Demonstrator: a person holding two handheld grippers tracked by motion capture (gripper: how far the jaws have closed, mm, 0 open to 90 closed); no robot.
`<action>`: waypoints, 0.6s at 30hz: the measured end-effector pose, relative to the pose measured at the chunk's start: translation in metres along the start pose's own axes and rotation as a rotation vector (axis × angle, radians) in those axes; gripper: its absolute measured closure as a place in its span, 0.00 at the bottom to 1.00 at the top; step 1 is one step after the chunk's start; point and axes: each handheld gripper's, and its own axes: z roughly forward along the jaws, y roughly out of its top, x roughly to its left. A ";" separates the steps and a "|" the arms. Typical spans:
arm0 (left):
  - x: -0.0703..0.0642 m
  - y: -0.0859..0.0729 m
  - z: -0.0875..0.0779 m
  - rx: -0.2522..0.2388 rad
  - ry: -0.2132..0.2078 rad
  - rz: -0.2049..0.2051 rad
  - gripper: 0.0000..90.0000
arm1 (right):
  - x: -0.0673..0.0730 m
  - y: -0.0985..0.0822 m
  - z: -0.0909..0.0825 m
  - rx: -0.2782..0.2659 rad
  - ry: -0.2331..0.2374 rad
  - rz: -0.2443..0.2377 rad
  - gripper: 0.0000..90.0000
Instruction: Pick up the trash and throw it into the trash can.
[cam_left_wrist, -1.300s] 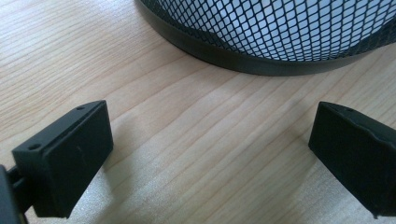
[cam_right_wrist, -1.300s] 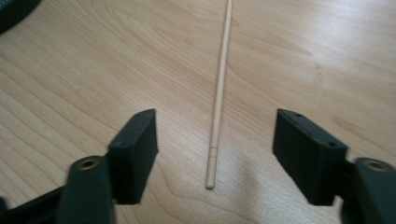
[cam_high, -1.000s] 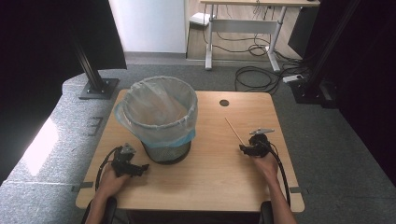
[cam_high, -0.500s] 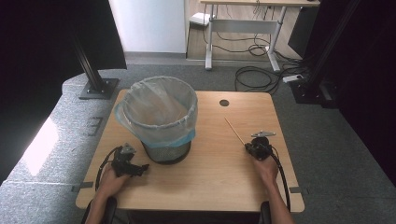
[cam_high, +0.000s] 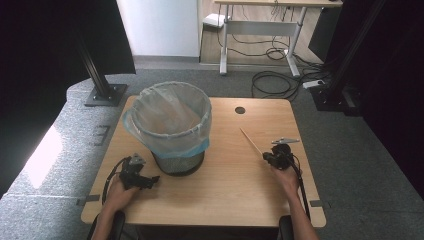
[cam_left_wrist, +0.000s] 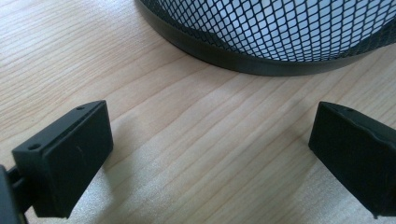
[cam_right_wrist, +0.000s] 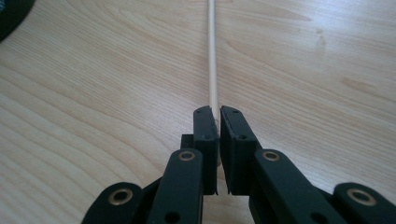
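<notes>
A thin wooden stick (cam_high: 250, 141) lies on the light wooden table (cam_high: 225, 195), right of a black mesh bin (cam_high: 177, 160) lined with a clear bag. My right gripper (cam_high: 267, 157) is at the stick's near end. In the right gripper view its jaws (cam_right_wrist: 215, 112) are shut on that end, and the stick (cam_right_wrist: 212, 56) runs straight away from them along the table. My left gripper (cam_high: 150, 180) rests on the table at the bin's near left. It stands wide open (cam_left_wrist: 210, 140) with bare wood between its pads, facing the bin's base (cam_left_wrist: 261, 53).
A round cable hole (cam_high: 240, 110) sits in the table's far edge. Dark stand bases flank the table on the grey floor, and a desk with cables stands beyond. Bare wood lies between my two hands.
My right hand has edged slightly right and nearer along the table at the stick's near end. The left hand, the bin and the stick have kept their places.
</notes>
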 end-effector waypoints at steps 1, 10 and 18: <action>0.000 0.000 0.000 0.000 0.000 0.000 0.00 | 0.000 0.000 0.000 0.000 0.000 0.000 0.94; 0.000 0.000 0.000 -0.001 -0.001 -0.001 0.00 | 0.009 0.034 -0.033 -0.037 0.035 -0.021 0.94; 0.000 0.000 0.000 -0.001 -0.001 -0.001 0.00 | 0.016 0.052 -0.049 -0.052 0.061 -0.037 0.94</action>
